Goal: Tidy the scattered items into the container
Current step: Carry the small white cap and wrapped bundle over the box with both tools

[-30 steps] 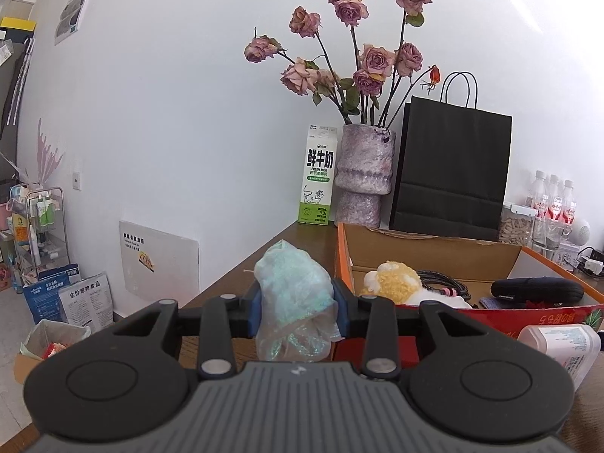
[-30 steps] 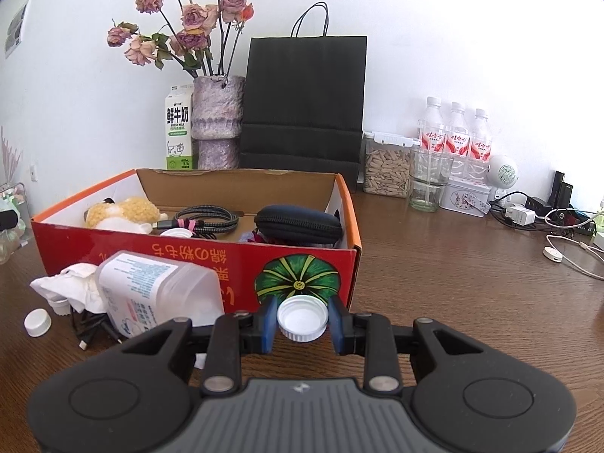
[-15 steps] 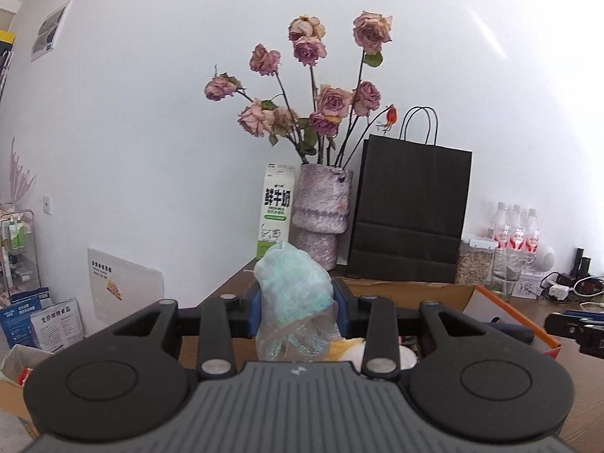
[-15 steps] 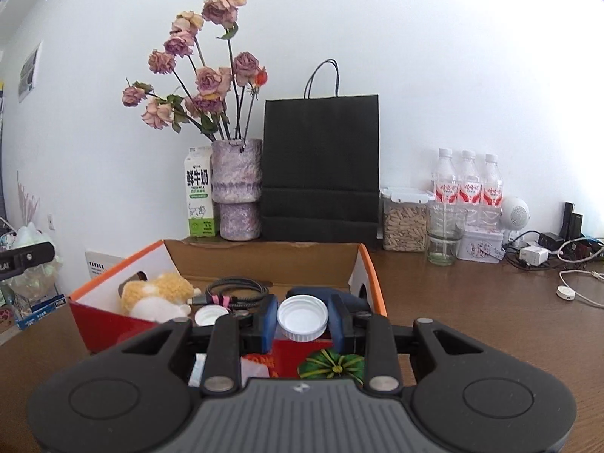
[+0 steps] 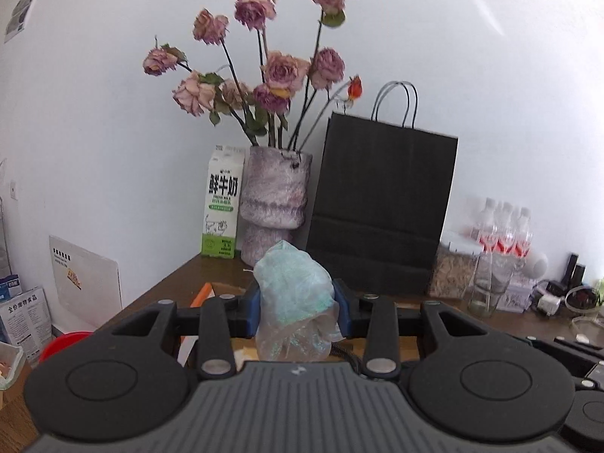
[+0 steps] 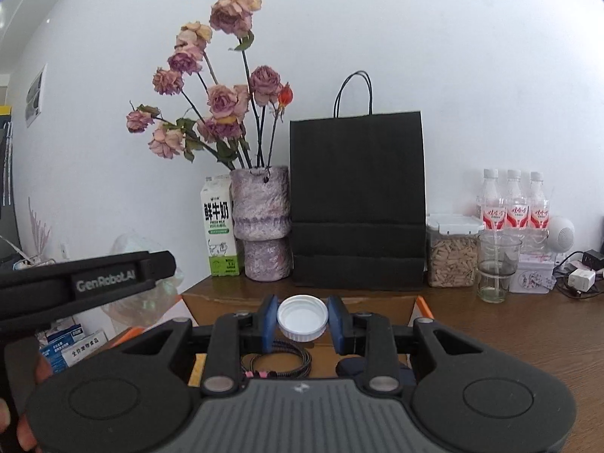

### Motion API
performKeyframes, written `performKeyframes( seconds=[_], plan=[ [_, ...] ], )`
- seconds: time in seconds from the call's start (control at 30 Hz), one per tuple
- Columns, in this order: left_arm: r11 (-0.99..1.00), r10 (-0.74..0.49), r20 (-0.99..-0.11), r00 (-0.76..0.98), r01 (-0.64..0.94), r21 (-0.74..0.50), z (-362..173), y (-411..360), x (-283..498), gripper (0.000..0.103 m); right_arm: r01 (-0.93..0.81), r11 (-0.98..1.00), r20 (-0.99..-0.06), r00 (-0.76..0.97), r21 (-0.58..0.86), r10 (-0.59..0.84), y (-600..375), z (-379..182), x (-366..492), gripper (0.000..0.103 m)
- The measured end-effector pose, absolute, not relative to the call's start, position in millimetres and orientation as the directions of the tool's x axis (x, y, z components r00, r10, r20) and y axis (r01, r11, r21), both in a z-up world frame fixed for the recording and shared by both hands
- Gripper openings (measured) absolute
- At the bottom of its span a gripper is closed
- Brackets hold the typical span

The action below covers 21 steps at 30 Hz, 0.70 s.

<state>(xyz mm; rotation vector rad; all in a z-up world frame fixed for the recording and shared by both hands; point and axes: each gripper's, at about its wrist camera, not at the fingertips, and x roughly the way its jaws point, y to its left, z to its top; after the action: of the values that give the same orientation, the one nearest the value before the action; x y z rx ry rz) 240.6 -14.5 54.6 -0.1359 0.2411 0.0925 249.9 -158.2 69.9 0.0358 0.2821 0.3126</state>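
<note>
My left gripper [image 5: 298, 307] is shut on a crumpled pale green plastic bag [image 5: 292, 294] and holds it above the orange cardboard box, whose rim [image 5: 200, 294] peeks out behind the fingers. My right gripper [image 6: 302, 321] is shut on a white bottle cap [image 6: 302, 317], held over the same box [image 6: 422, 307]. A coiled black cable [image 6: 279, 358] and a dark pouch [image 6: 349, 366] lie inside the box below it. The left gripper's body [image 6: 87, 283] shows at the left of the right wrist view.
Against the wall stand a milk carton [image 5: 222, 207], a vase of dried roses [image 5: 275, 204], a black paper bag [image 5: 381, 211], a jar of seeds [image 6: 451, 253], a glass [image 6: 496, 270] and water bottles [image 6: 513, 204]. Chargers and cables [image 6: 577, 275] lie at the far right.
Both grippers have risen and moved forward over the box, each still holding its item. The box now sits low, mostly hidden behind the gripper bodies.
</note>
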Motion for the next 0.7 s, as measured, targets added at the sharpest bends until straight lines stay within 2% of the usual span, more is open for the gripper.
performKeyframes(
  seconds=[0.13, 0.7],
  plan=[
    [0.987, 0.100, -0.274, 0.956, -0.131, -0.097, 41, -12, 244, 0.038, -0.298, 0.953, -0.313, 0.902, 0.053, 0.299, -157, 53, 252, 0.027],
    [0.989, 0.102, -0.295, 0.950, -0.129, -0.074, 33, -12, 243, 0.039, -0.256, 0.966, -0.329, 0.909, 0.045, 0.256, -162, 43, 251, 0.027]
  ],
)
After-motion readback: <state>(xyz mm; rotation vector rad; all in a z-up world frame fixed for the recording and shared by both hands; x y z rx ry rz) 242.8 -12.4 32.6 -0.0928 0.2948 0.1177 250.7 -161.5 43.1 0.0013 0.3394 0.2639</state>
